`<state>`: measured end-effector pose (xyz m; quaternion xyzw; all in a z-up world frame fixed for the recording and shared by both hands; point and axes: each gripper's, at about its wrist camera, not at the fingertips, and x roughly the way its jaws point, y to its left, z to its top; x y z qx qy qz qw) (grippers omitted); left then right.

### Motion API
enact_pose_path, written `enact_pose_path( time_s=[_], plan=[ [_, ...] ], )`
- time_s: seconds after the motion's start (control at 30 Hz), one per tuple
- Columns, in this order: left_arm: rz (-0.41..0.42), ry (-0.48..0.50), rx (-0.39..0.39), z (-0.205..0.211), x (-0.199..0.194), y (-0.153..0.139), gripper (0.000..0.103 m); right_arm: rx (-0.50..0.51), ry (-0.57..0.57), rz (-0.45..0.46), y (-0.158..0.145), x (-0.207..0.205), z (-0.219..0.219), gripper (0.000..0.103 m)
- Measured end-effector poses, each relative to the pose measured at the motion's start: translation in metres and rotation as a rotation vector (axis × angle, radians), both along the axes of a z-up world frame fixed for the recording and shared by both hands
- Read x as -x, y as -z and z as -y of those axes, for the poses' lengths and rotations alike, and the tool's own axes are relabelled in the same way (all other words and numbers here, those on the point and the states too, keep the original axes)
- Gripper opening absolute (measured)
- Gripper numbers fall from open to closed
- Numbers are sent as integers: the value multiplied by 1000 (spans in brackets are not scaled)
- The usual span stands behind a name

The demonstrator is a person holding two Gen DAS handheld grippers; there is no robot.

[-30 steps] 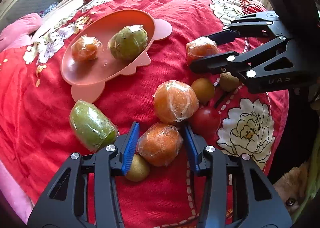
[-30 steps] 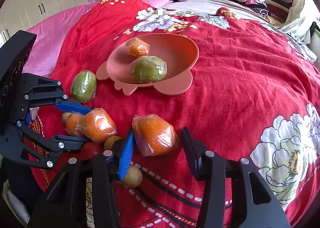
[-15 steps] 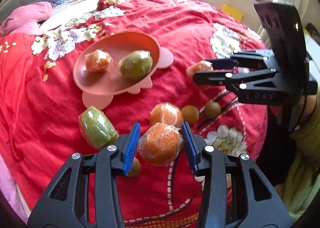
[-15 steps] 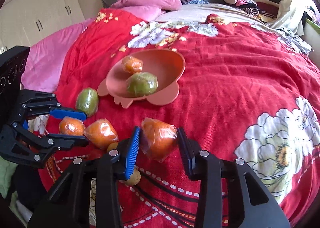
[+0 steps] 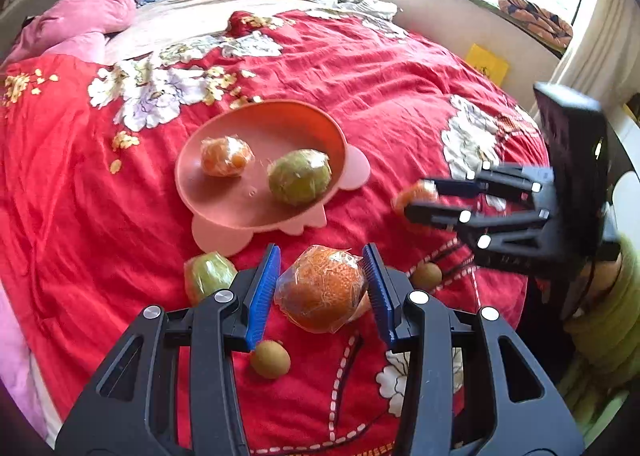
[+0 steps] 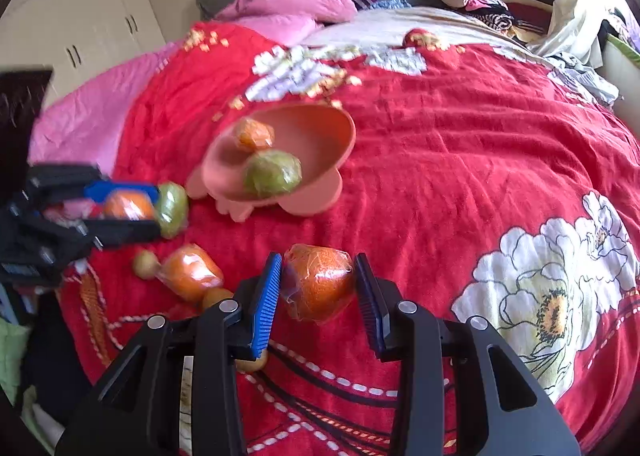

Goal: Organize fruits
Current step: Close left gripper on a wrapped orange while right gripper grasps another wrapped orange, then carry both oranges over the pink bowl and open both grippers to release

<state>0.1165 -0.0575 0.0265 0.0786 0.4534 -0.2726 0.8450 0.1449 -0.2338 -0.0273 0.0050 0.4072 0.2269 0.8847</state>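
I hold wrapped orange [image 5: 322, 288] tight in left gripper [image 5: 324, 290], lifted over red blanket [image 5: 400, 68]. Right gripper [image 6: 318, 294] squeezes another wrapped orange [image 6: 320, 282]. Pink plate [image 5: 224, 212] sits ahead, well apart. Plastic wrap slippery; orange may slip out, roll off bed.

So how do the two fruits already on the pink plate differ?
On the pink plate, the wrapped orange is smaller and lies toward the left of the left wrist view; the wrapped green fruit is bigger and lies toward the right rim. They lie apart. Both are wrapped in clear film.
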Motion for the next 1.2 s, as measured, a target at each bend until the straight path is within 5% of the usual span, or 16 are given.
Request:
enact_pose_path(
  time_s=[0.43, 1.2],
  plan=[
    [11, -39, 10, -2, -21, -7, 35, -12, -24, -37, 17, -6, -7, 36],
    [-19, -93, 6, 0, -64, 7, 35, -122, 1, 147, -64, -42, 2, 35]
  ],
)
